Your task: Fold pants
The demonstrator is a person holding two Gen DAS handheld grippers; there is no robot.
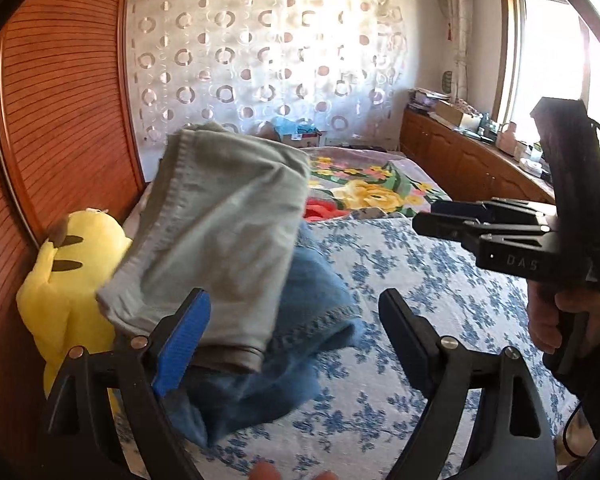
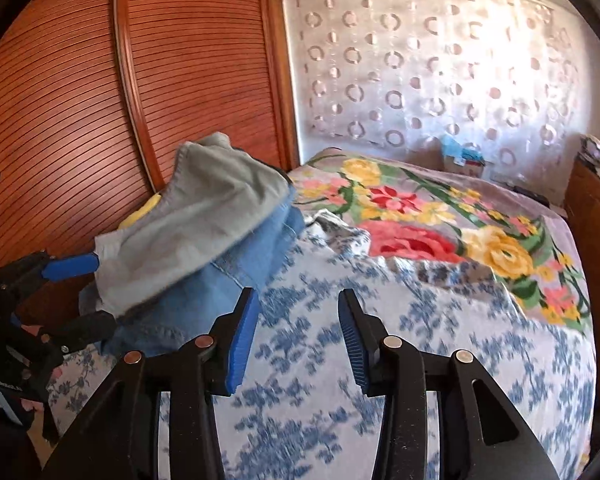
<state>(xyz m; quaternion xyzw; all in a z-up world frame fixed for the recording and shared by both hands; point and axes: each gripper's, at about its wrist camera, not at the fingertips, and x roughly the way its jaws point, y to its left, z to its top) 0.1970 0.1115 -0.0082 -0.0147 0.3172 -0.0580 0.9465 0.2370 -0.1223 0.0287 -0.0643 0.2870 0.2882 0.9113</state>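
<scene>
Sunlit window (right) lights the curtained wall, wooden wardrobe.

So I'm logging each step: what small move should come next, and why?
Probably draw the left gripper back from the stack: its jaws are open, and the grey pants already sit folded on the blue jeans, so nothing looks left to hold.

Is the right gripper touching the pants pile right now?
Apart. In the right wrist view the right gripper hangs open over bare blue-flowered bedspread, with the pants pile off to its left and a clear gap between.
</scene>
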